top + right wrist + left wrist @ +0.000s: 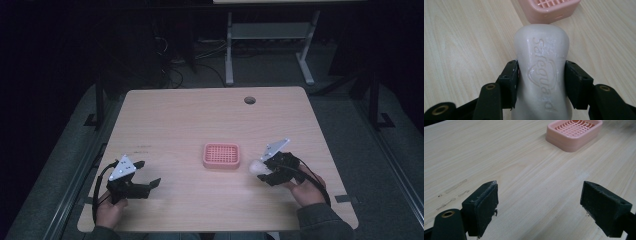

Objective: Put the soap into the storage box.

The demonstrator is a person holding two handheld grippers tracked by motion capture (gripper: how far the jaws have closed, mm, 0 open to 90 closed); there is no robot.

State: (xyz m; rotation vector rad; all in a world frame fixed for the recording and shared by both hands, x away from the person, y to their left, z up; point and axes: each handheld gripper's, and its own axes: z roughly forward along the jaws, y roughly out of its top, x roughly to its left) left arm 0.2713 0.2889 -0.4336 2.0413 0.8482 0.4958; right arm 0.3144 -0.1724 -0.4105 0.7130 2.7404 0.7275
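A white bar of soap with an embossed name and shield is clamped between the two black pads of my right gripper, which is shut on it. In the high view the soap juts from the right gripper just right of a pink slotted soap dish near the table's middle. A corner of the dish lies close ahead of the soap. My left gripper rests at the front left, jaws wide apart with nothing between them. The dish lies far ahead of it.
The light wooden table has a round cable hole near its far edge. Beyond it the floor is dark, with a grey desk frame and loose cables.
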